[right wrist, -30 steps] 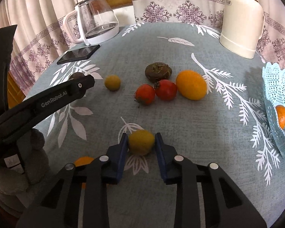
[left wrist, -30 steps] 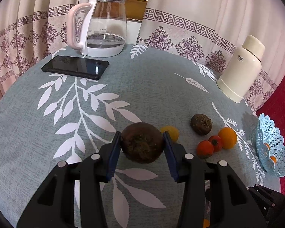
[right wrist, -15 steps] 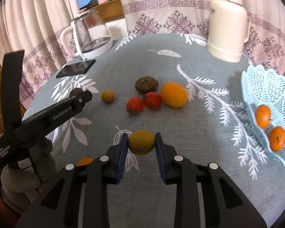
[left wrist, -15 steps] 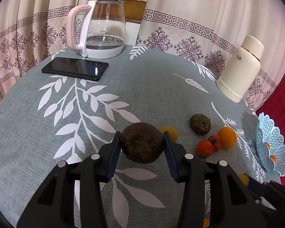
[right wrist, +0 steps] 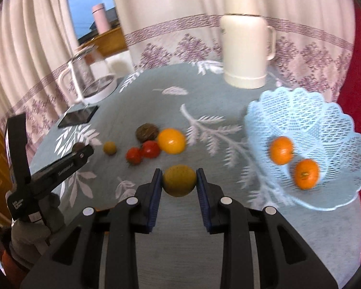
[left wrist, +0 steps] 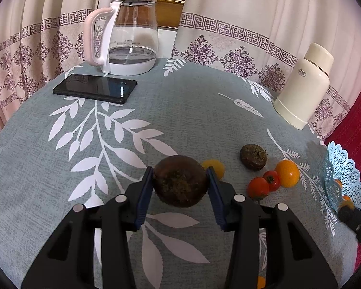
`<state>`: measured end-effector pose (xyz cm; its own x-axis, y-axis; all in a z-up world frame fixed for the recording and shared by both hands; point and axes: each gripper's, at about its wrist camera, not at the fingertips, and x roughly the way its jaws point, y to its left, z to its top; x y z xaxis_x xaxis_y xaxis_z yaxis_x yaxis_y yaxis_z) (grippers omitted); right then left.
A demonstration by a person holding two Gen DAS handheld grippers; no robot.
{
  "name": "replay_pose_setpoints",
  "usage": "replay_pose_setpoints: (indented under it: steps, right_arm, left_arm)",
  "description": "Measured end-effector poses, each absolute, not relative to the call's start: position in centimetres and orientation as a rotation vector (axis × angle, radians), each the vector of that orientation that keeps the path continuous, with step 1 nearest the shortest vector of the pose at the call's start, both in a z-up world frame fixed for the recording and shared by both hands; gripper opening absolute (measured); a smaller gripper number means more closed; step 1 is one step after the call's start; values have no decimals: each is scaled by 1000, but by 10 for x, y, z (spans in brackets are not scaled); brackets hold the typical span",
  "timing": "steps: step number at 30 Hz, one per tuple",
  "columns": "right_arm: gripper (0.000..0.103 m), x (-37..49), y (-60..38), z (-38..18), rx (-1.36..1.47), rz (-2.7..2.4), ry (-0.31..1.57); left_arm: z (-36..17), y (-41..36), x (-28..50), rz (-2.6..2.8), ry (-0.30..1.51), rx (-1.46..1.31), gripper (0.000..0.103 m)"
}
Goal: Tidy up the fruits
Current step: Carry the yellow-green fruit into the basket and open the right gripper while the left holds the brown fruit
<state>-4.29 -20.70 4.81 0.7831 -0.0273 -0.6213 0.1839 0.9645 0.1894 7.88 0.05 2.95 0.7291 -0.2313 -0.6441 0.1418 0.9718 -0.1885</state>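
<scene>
Presently, the table [left wrist: 192,110] carries, at far left, a glass kettle [left wrist: 130,36] with water in its lower part, and at far right a closed cream flask [right wrist: 244,41]. A pale blue basket [right wrist: 308,125] at right holds two oranges [right wrist: 281,150]. Loose fruit [right wrist: 171,141] sits mid-table. The left gripper [left wrist: 180,184] is clenched on a brown fruit [left wrist: 180,183], the right gripper [right wrist: 179,180] on a yellow-green fruit [right wrist: 179,180], near the basket, outside it.

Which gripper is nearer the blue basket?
Right. The right gripper, shut on a yellow-green fruit, is beside the basket. The left gripper, holding a brown fruit, is across the table.
</scene>
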Motion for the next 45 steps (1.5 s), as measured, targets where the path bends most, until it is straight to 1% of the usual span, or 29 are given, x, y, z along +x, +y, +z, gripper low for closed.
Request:
replay_pose_setpoints:
  steps: [17,26,39,40,42,43,44,45]
  right_arm:
    - [29,-89,-285,68,328,-325,571]
    - [29,-99,-328,57,361,-441,579]
    - [31,-118,-340,53,408,-478,563]
    - [31,-119,-340,54,410,-479,561]
    - [38,-125,-340,54,412,-486,550]
    - [46,-129,-340,54,411,-493,540]
    - [50,-133,-339,54,409,-501,532]
    - [50,-137,-340,53,405,-508,527]
  left_arm:
    - [31,1,77,-198,715,-128,45]
    - [31,0,77,-197,713,-122,45]
    - [30,1,77,-196,713,-124,45]
    - [30,1,77,-195,713,-124,45]
    - [30,1,77,-197,716,-123,45]
    - [31,0,77,-198,718,-121,45]
    - [32,0,77,-197,716,-117,45]
    - [34,-1,76,-194,713,-114,45]
